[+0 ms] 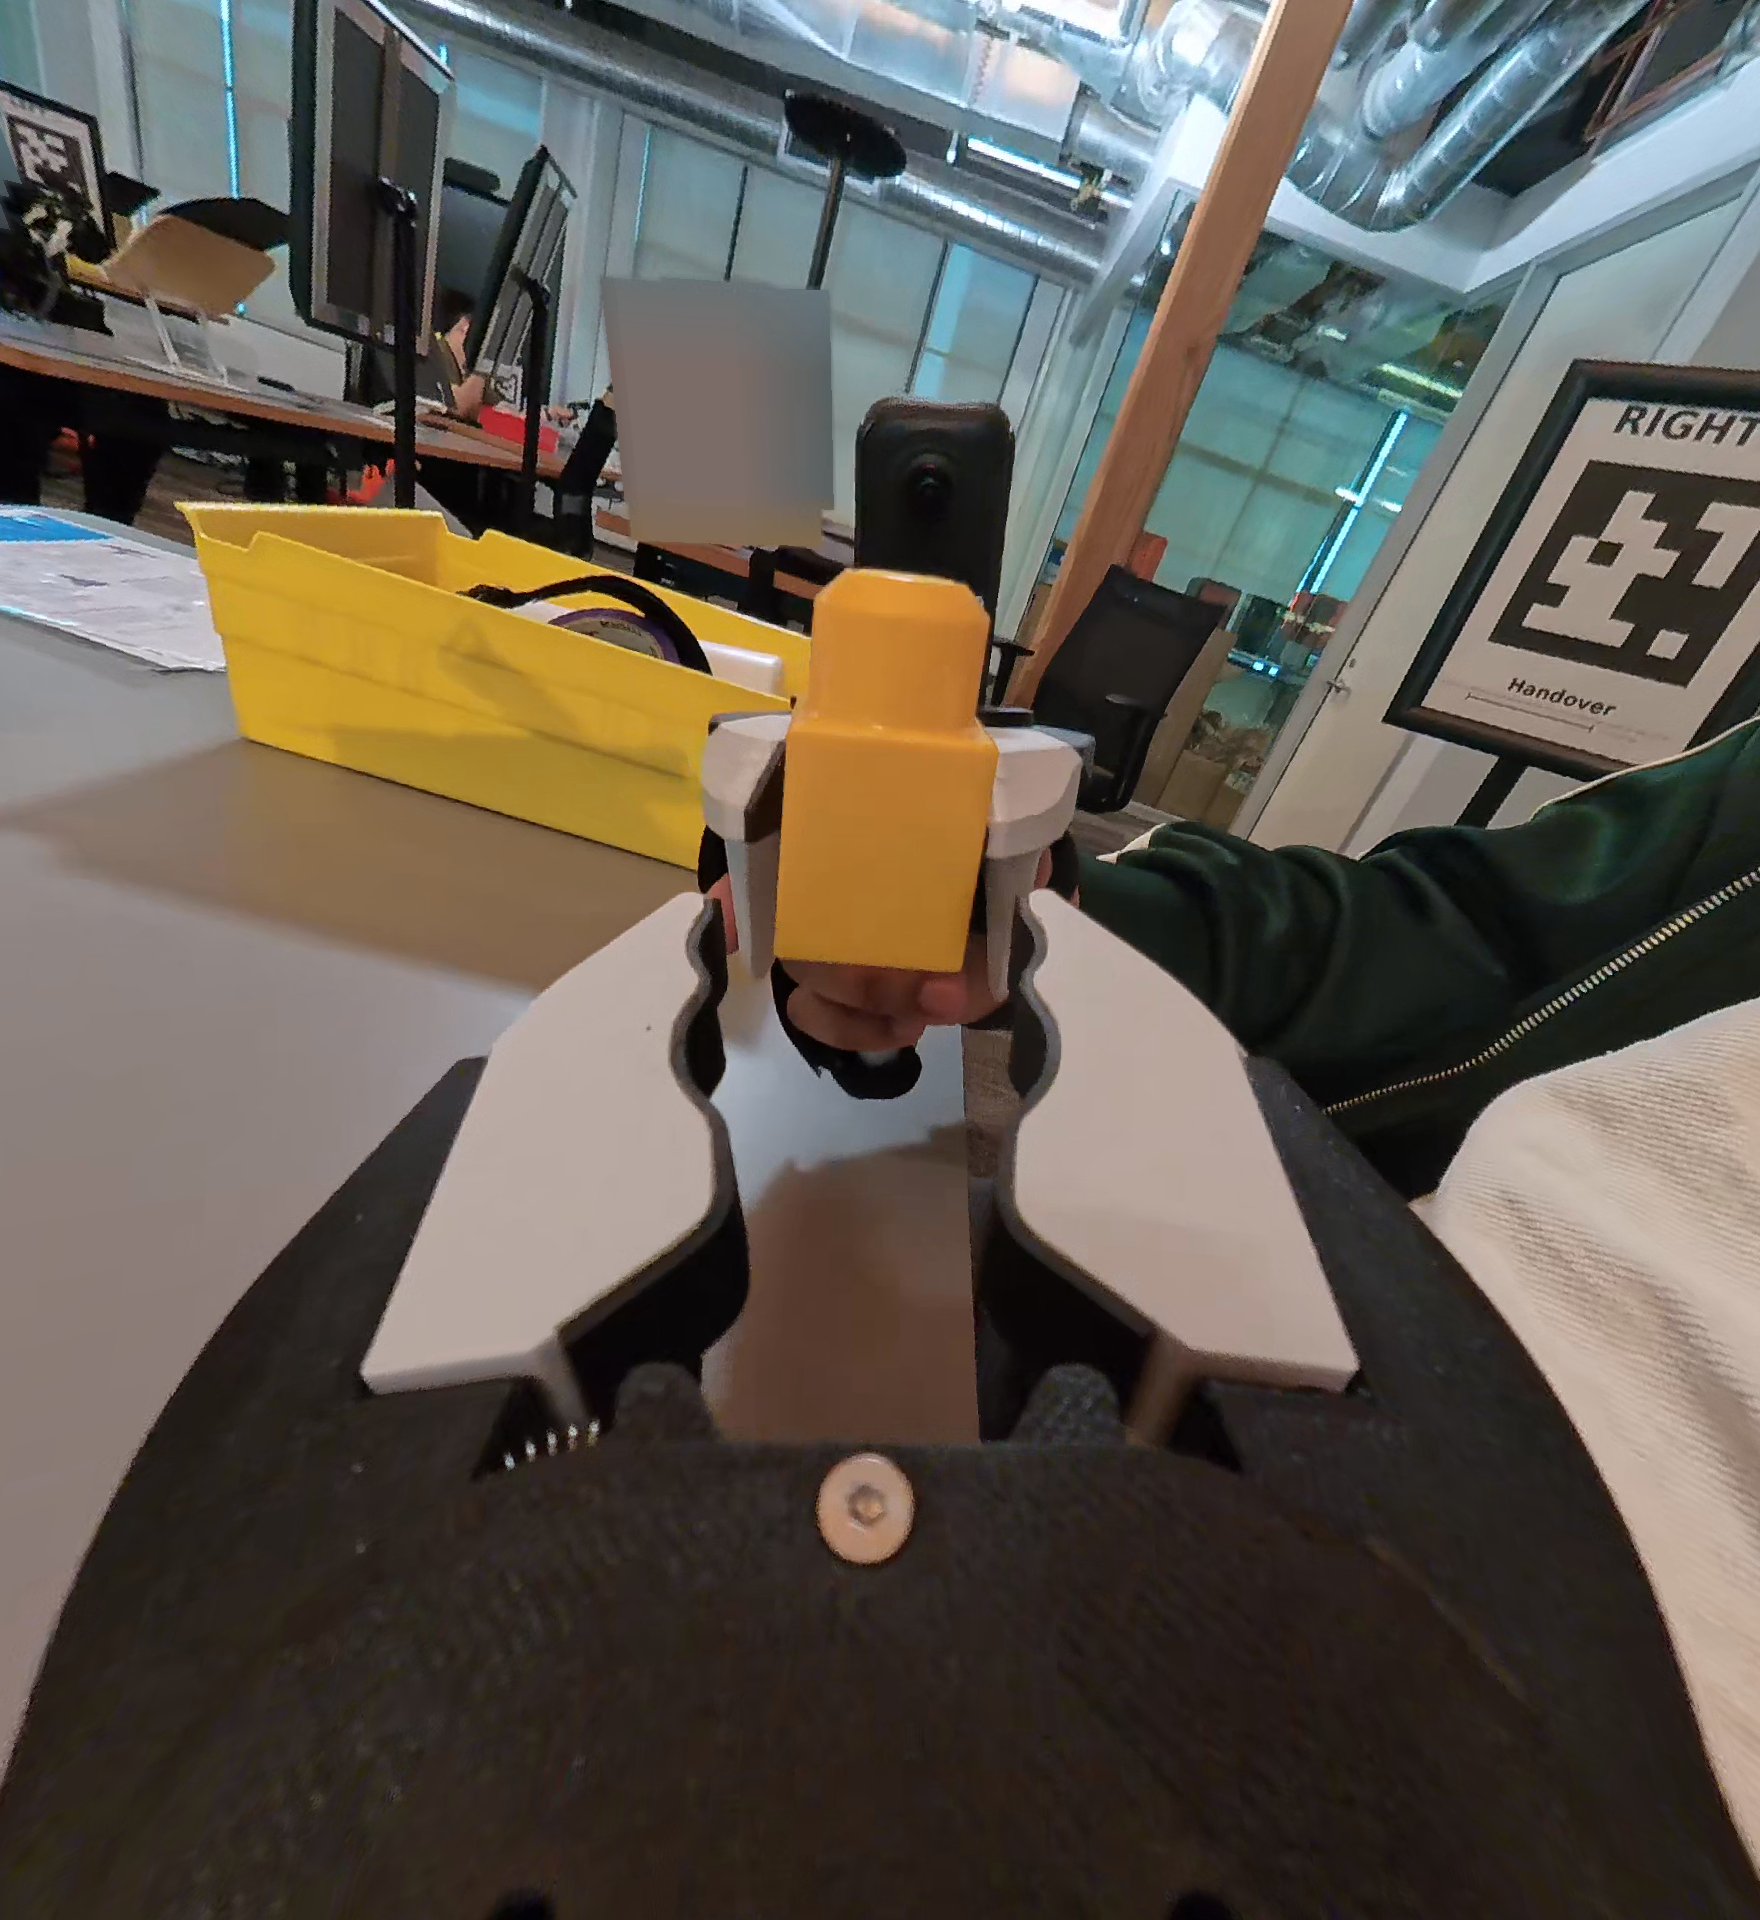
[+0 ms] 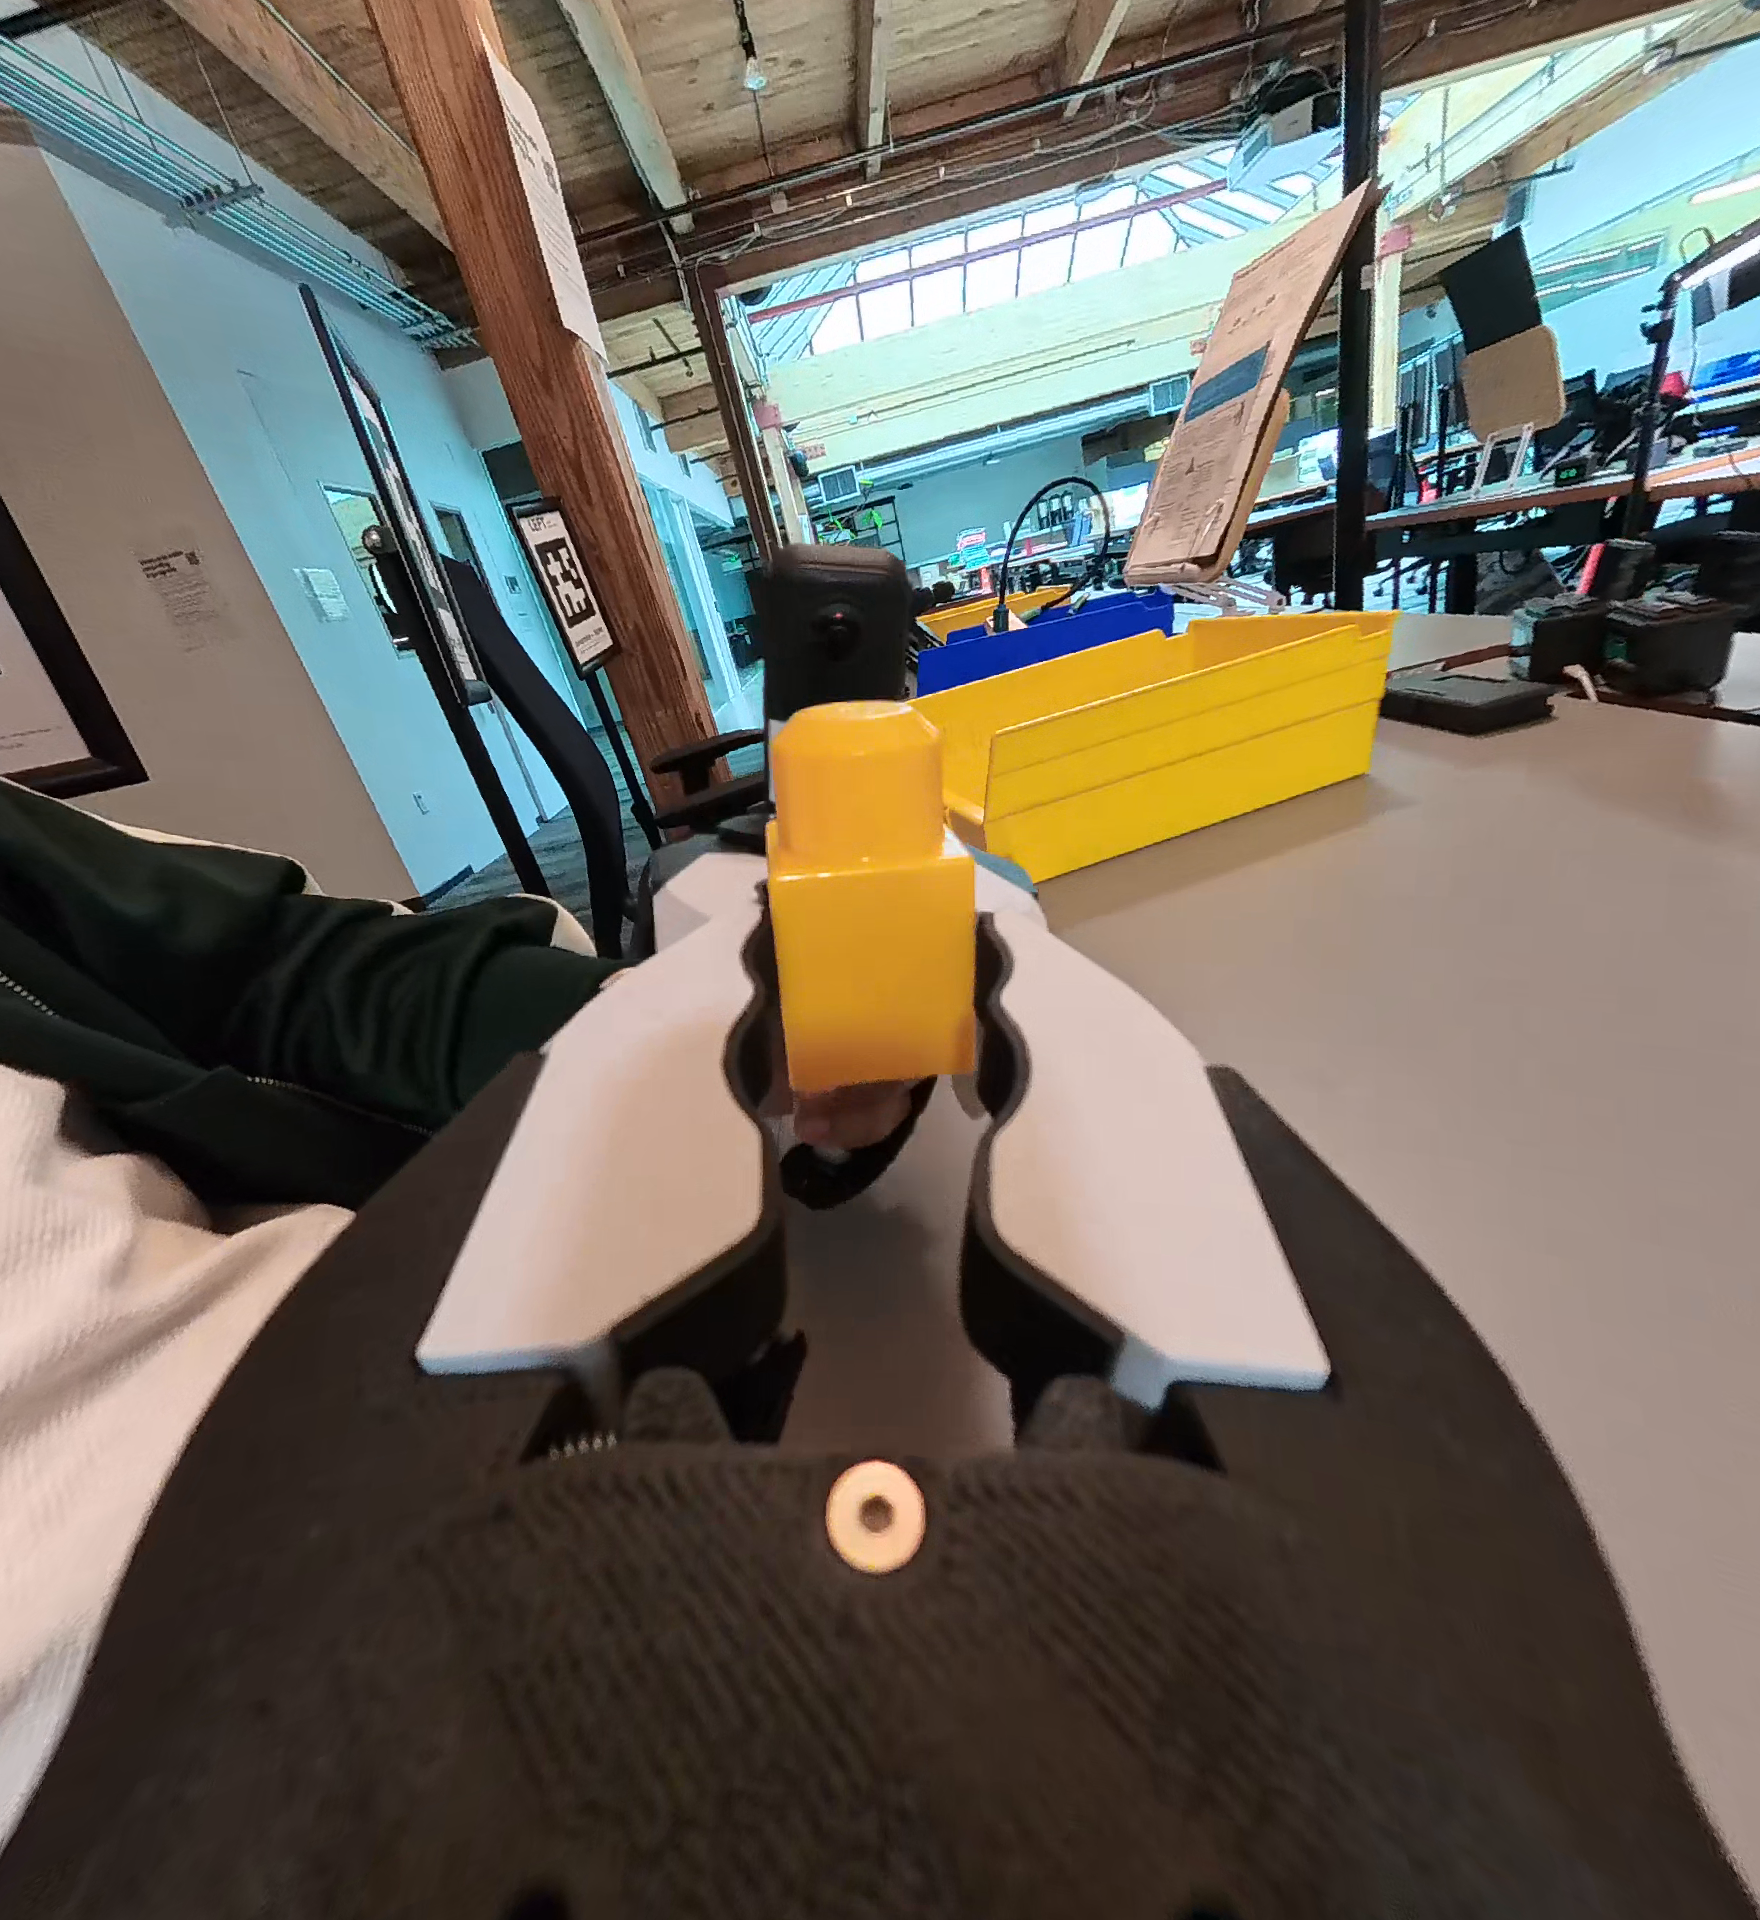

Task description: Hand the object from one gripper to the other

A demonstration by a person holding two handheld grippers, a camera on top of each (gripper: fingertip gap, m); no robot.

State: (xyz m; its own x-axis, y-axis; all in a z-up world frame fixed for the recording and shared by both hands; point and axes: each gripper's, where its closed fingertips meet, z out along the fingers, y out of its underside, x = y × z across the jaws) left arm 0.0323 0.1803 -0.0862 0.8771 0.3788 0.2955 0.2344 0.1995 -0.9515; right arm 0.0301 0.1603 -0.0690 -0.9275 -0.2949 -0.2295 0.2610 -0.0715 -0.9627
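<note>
A yellow toy block (image 1: pixel 886 810) with one round stud on top is held upright above the grey table (image 1: pixel 180 987). In the right wrist view my right gripper (image 2: pixel 871 997) is shut on the block (image 2: pixel 871 956), one finger on each side. In the left wrist view the right gripper (image 1: pixel 881 831) faces me, clamped on the block's sides. My left gripper (image 1: pixel 871 935) is open, its fingertips flanking the block's lower end with small gaps on both sides. One left finger (image 2: pixel 694 904) shows behind the block in the right wrist view.
A yellow bin (image 1: pixel 419 665) holding tape and a cable stands on the table beyond the block; it also shows in the right wrist view (image 2: pixel 1167 748), with a blue bin (image 2: pixel 1042 639) behind it. A green sleeve (image 1: pixel 1427 935) reaches in. A framed marker sign (image 1: pixel 1634 561) stands to the right. Left and right tips are no more than a few centimetres apart.
</note>
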